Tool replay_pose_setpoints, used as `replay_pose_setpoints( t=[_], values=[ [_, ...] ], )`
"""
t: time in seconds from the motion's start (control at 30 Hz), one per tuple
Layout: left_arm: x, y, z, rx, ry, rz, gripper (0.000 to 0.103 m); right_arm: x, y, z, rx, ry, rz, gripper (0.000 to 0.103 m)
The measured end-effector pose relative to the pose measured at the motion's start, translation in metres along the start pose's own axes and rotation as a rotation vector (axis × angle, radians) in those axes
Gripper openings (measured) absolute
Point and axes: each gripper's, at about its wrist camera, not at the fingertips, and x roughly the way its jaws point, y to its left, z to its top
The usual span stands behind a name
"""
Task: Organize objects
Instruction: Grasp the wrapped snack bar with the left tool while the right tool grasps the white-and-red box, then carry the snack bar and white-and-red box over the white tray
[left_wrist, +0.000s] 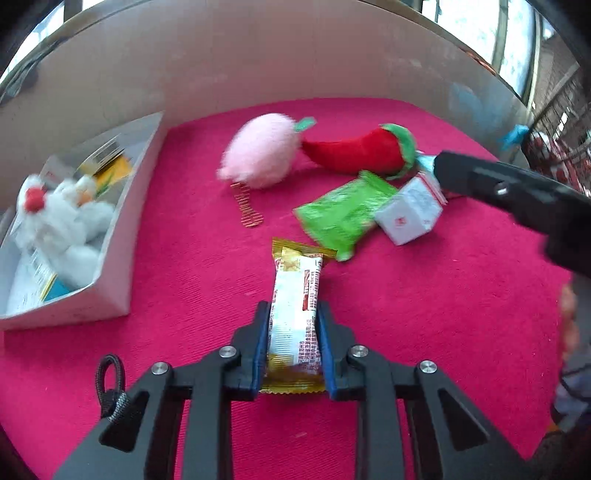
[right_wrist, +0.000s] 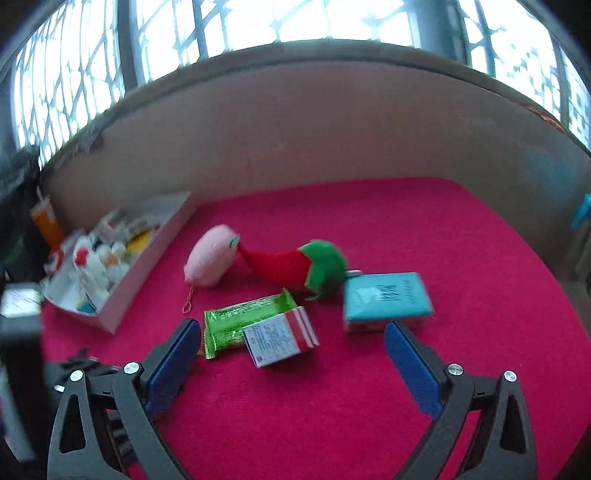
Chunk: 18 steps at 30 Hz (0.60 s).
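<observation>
Left hand-held gripper (left_wrist: 291, 332) clamps crinkly foil snack bar (left_wrist: 295, 314)

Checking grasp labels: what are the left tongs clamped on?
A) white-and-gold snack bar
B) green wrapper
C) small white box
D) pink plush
A: in the left wrist view the left tongs are shut on the white-and-gold snack bar, blue pads pressed to both its sides; the green wrapper, pink plush and small white box lie loose on the red cloth.

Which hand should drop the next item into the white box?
Left. The left gripper is already shut on the snack bar, and the white box lies on its side. The right gripper is open and empty.
</observation>
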Motion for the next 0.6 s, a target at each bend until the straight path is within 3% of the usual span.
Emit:
replay_pose_setpoints(
  t=[0.3, 0.37, 0.4, 0.6],
  values=[
    [-0.019, 0.029, -0.018, -0.084, -0.042, -0.034, 0.023, 0.051, 0.011, -0.006, -0.083, 0.138, -0.002, 0.100],
    [-0.016, 0.033, -0.012, -0.104, -0.041, -0.047, 0.023, 0.056, 0.013, -0.012, -0.105, 0.158, -0.008, 0.090],
    [-0.017, 0.034, -0.011, -0.112, -0.043, -0.053, 0.023, 0.057, 0.013, -0.015, -0.112, 0.166, -0.025, 0.061],
    [-0.032, 0.038, 0.000, -0.110, -0.096, -0.085, 0.023, 0.013, 0.000, -0.007, -0.006, 0.083, -0.010, 0.057]
  ],
)
